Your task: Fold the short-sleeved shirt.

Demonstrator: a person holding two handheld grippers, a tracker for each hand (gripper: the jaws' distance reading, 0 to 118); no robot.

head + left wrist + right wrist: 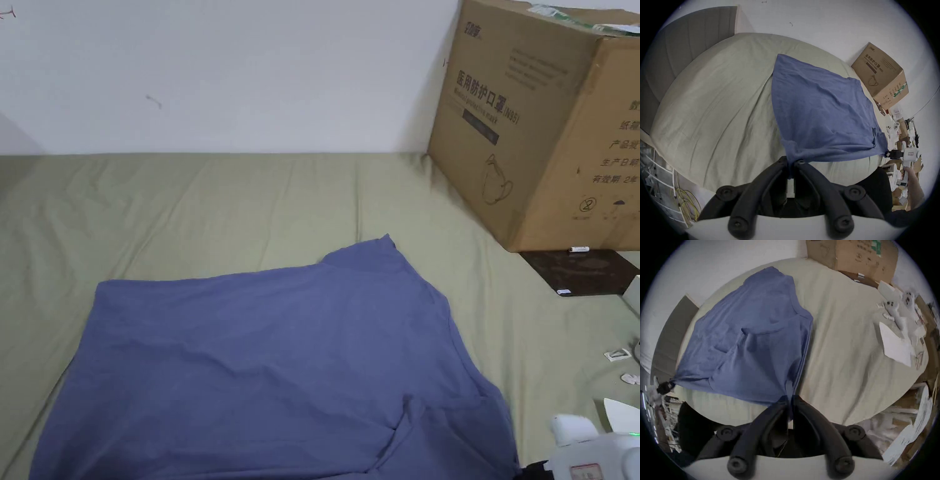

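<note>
A blue short-sleeved shirt (269, 369) lies spread on the olive-green bed sheet (187, 206), one sleeve pointing toward the wall. In the left gripper view the shirt (821, 112) runs from my left gripper (791, 162), whose jaws are shut on a near corner of the cloth. My right gripper (790, 398) is shut on the opposite near corner of the shirt (745, 337). The right gripper (887, 154) also appears far right in the left gripper view, and its white body sits at the head view's lower right corner. The near hem hangs taut between both grippers.
A large cardboard box (544, 119) stands on the bed at the back right by the white wall. A dark mat (584, 269), white sheets of paper (894, 344) and small white items (896, 308) lie along the right side. A grey headboard (688, 53) is to the left.
</note>
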